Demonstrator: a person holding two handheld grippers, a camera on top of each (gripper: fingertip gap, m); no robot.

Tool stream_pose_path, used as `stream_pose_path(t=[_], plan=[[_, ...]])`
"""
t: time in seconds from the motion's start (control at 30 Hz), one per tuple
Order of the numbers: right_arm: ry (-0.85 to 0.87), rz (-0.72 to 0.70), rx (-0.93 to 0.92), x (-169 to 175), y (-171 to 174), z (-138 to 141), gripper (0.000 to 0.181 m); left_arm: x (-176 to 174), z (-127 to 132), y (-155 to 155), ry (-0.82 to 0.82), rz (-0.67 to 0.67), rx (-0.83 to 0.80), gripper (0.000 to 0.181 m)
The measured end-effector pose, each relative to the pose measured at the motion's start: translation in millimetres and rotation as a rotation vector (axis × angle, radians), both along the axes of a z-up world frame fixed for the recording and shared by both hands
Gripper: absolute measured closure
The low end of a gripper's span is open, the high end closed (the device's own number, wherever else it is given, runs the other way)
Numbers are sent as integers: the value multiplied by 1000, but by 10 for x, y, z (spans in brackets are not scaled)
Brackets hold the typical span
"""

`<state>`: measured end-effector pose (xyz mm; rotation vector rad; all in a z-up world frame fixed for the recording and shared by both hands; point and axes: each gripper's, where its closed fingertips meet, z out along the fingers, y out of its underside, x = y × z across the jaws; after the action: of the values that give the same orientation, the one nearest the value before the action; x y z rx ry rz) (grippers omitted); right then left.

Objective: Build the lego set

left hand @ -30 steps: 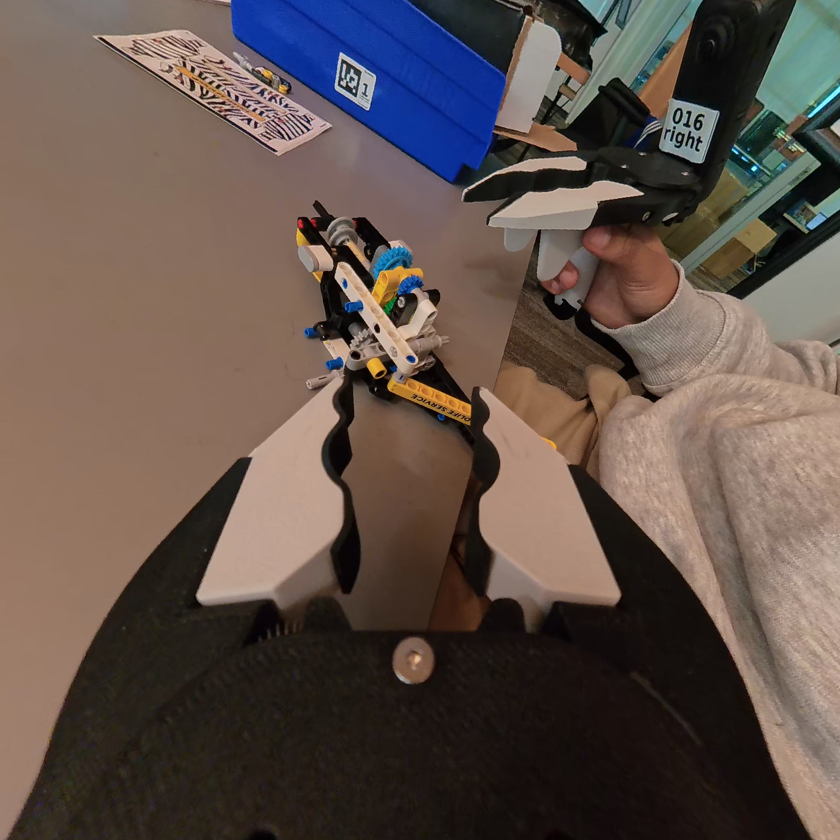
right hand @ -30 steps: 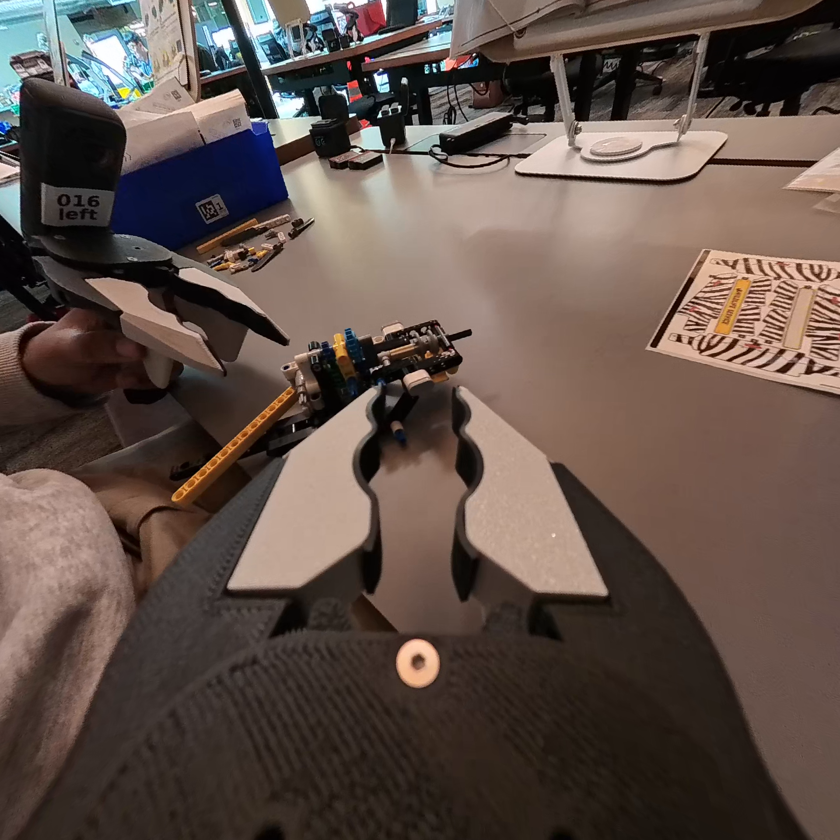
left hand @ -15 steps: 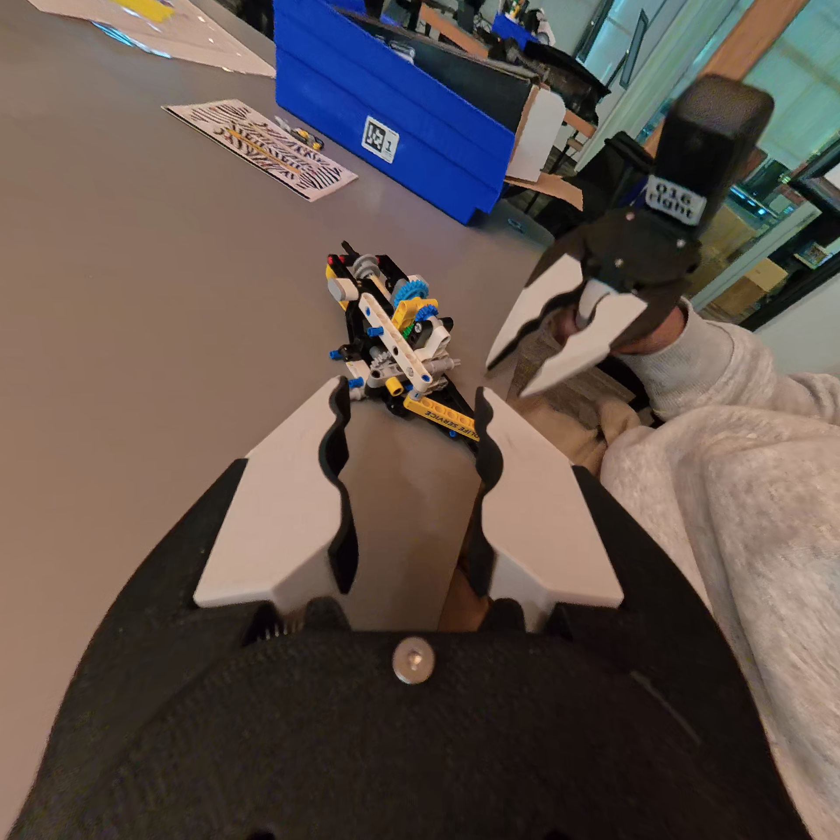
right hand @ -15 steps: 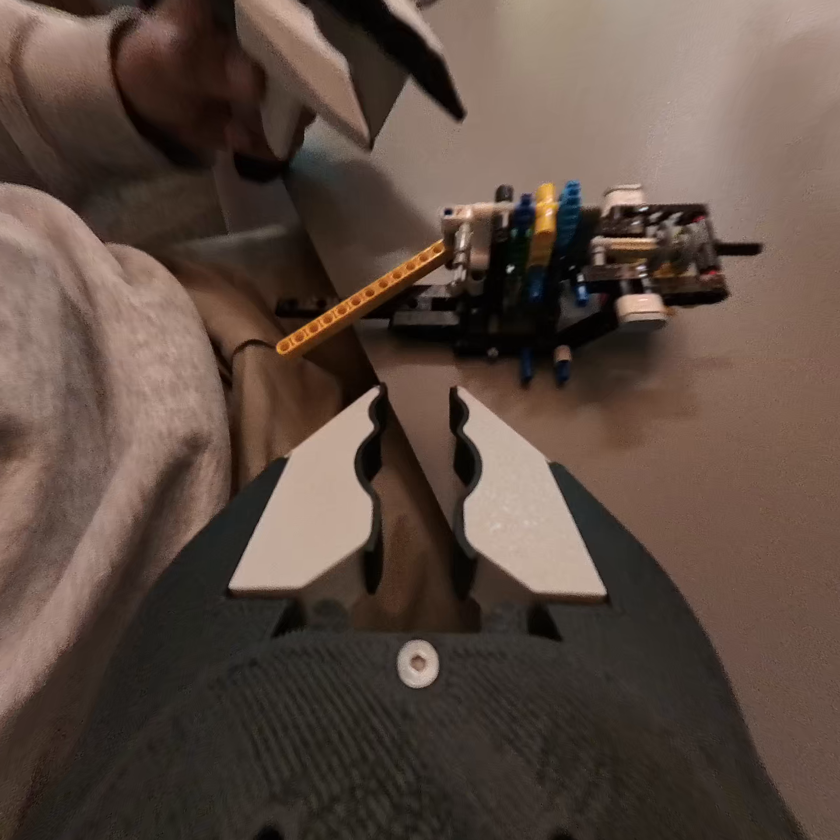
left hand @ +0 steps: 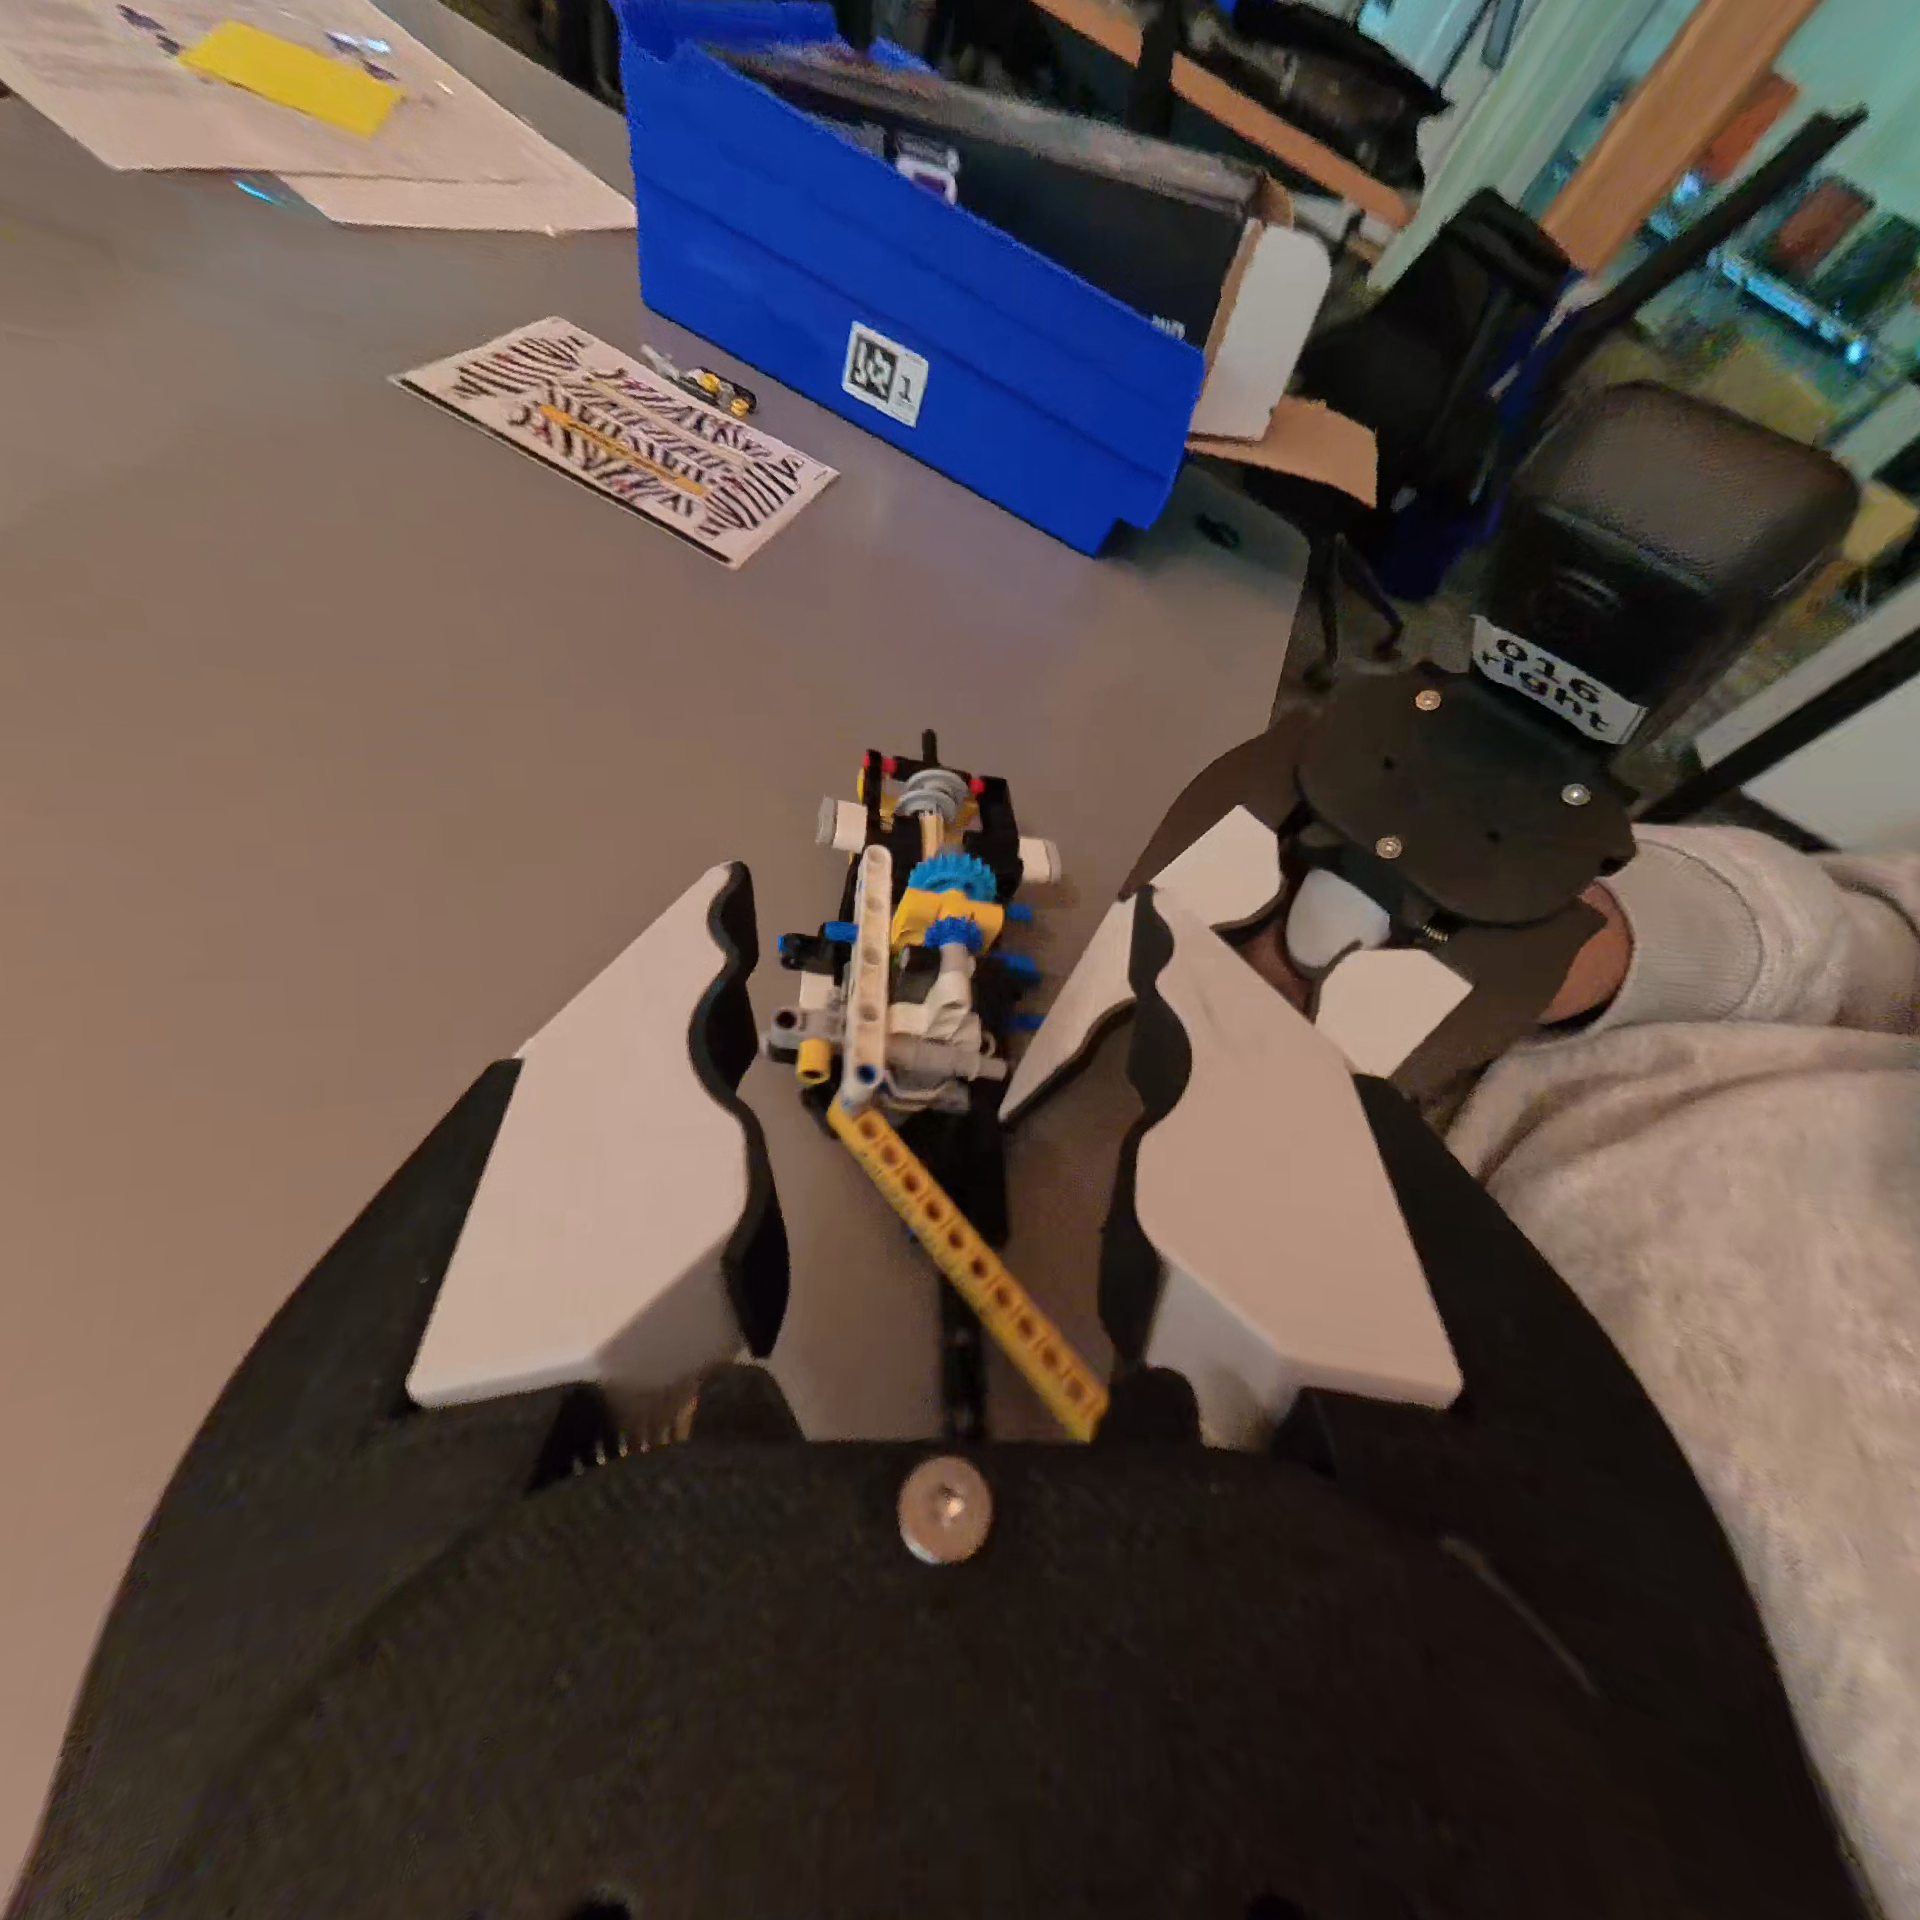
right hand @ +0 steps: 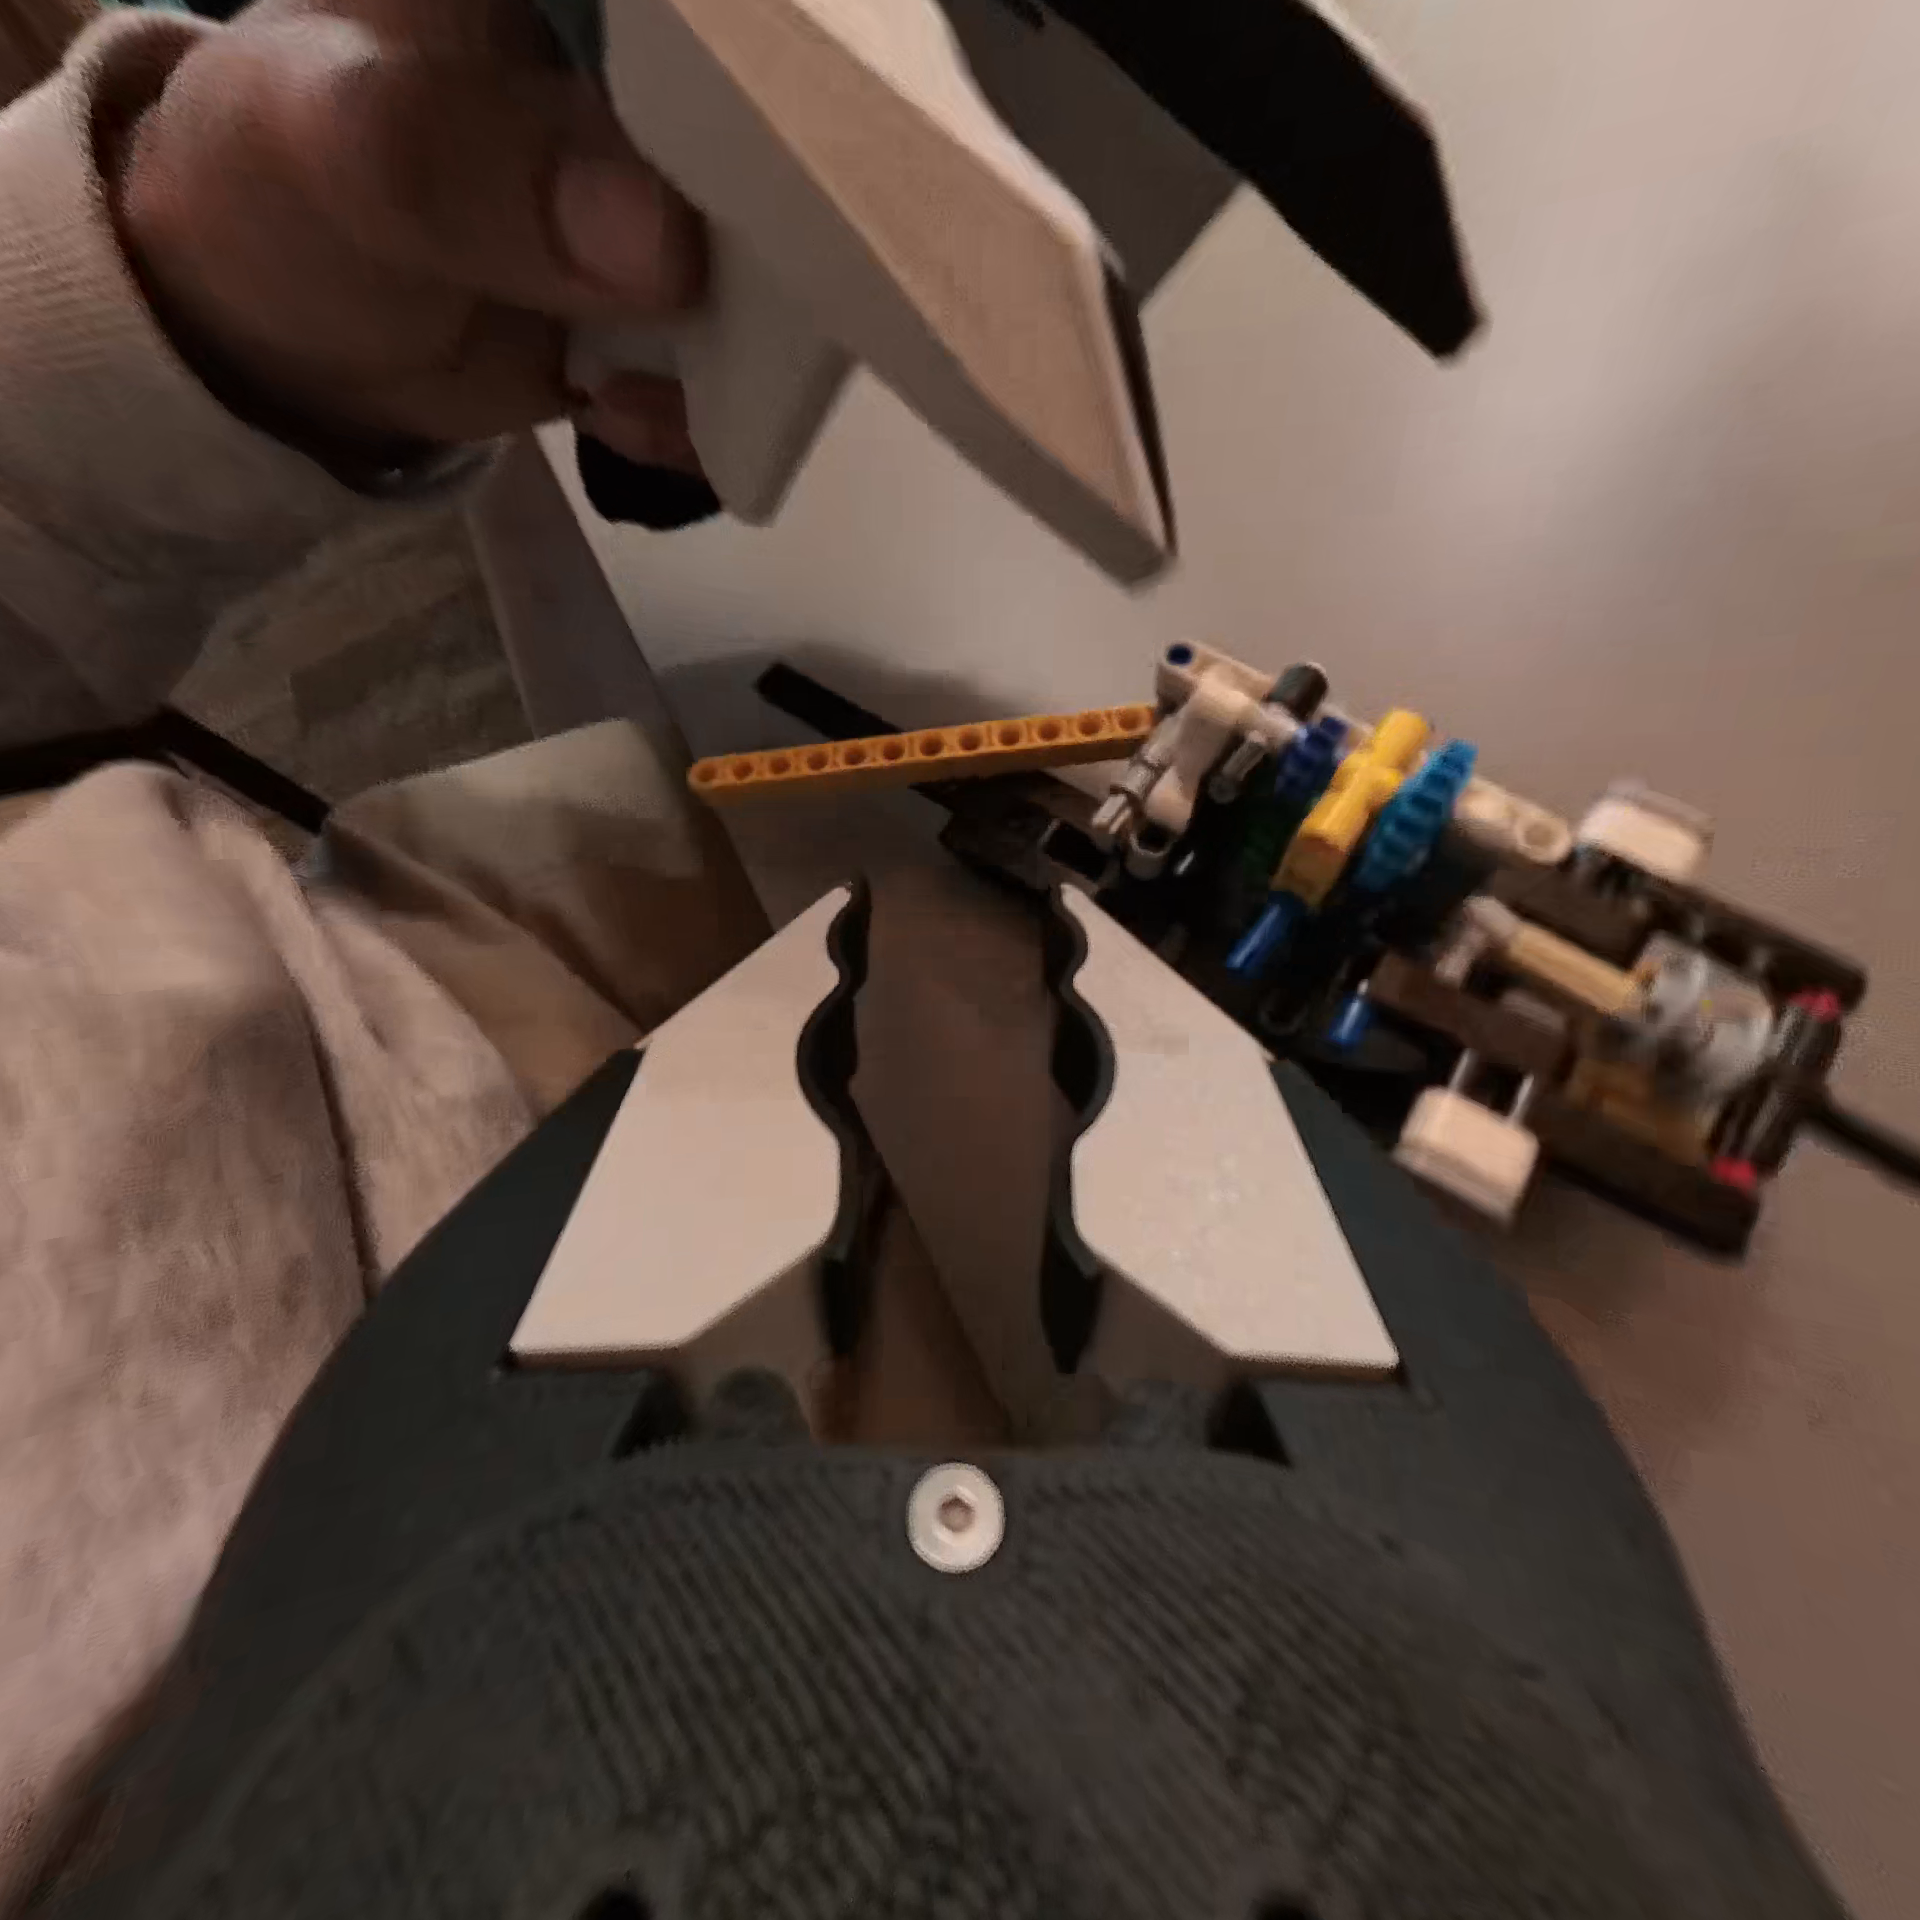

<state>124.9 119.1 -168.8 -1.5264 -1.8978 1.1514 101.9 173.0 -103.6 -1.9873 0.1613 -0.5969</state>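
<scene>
The partly built lego model, with a black frame, blue gears and white and yellow parts, lies on the grey table near its edge. A long yellow beam sticks out from it over the edge. My left gripper is open and empty, and the model sits between its fingertips. My right gripper is open and empty, and points at the black frame just under the yellow beam. The model lies to its right. The left gripper hovers above it. The right gripper shows beside the model.
A blue bin stands at the table's far edge, with a zebra-striped sticker sheet and small loose parts in front of it. Papers lie far left. The person's lap and sleeve are just off the table edge. The gap from one gripper's tips to the other's is roughly 9 centimeters.
My left gripper has moved forward, so the model is now between its fingers. My right gripper has tipped down and come in close at the beam end. Both stayed open.
</scene>
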Motion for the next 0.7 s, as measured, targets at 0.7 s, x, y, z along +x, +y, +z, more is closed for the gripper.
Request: stream_pose_path(t=[0.7], plan=[[211, 146, -15, 289, 1062, 342, 90, 243, -507, 307, 370, -84, -178, 96]])
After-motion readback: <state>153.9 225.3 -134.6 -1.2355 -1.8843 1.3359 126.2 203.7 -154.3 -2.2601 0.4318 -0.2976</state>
